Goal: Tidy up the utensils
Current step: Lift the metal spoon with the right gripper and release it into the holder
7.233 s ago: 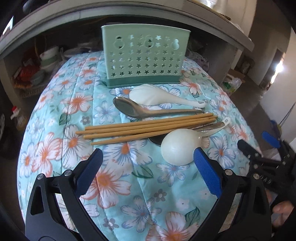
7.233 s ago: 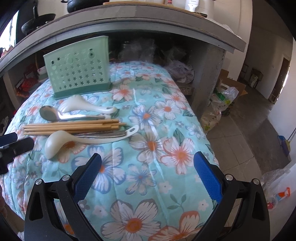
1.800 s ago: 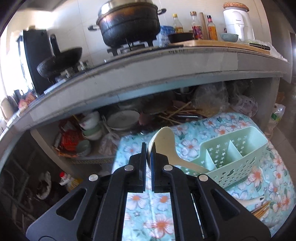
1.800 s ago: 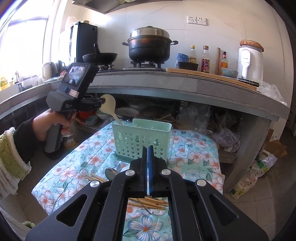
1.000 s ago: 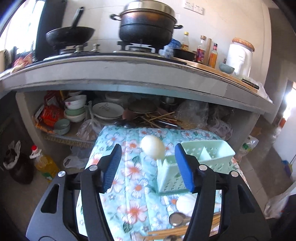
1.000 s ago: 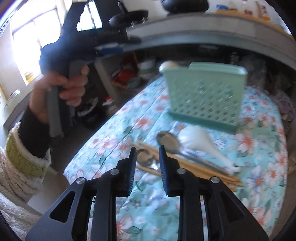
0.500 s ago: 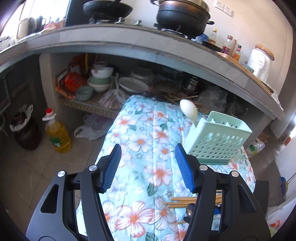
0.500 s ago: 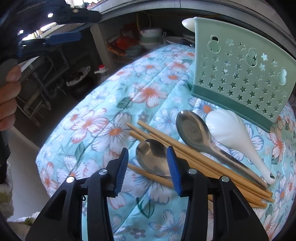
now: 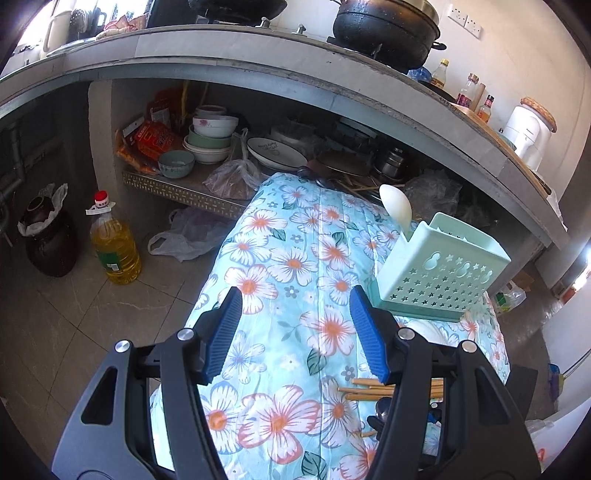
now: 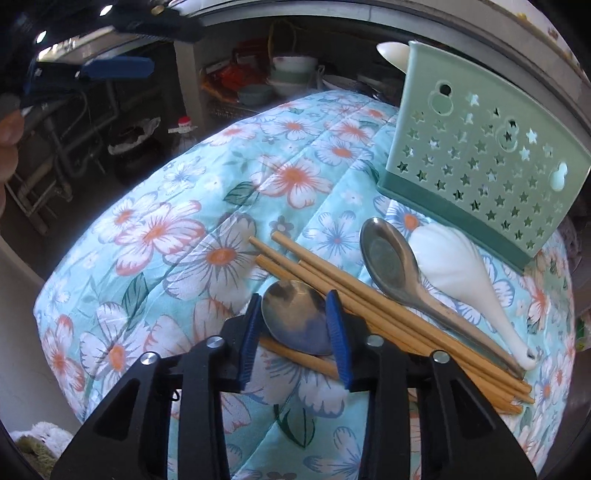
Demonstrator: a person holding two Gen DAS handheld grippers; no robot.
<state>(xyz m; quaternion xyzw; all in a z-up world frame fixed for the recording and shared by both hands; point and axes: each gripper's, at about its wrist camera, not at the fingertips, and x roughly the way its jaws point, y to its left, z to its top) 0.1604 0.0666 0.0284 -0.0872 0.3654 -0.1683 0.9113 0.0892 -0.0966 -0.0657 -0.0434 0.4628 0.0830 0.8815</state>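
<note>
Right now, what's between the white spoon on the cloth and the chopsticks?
Right wrist view: a metal spoon lies between the white spoon and the chopsticks.

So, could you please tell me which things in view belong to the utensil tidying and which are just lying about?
Belong to the job:
green caddy
white ladle in caddy
white spoon
two metal spoons
chopsticks
right gripper, jaws around a metal spoon
left gripper, empty

Just lying about:
oil bottle
stacked bowls
black pot
</note>
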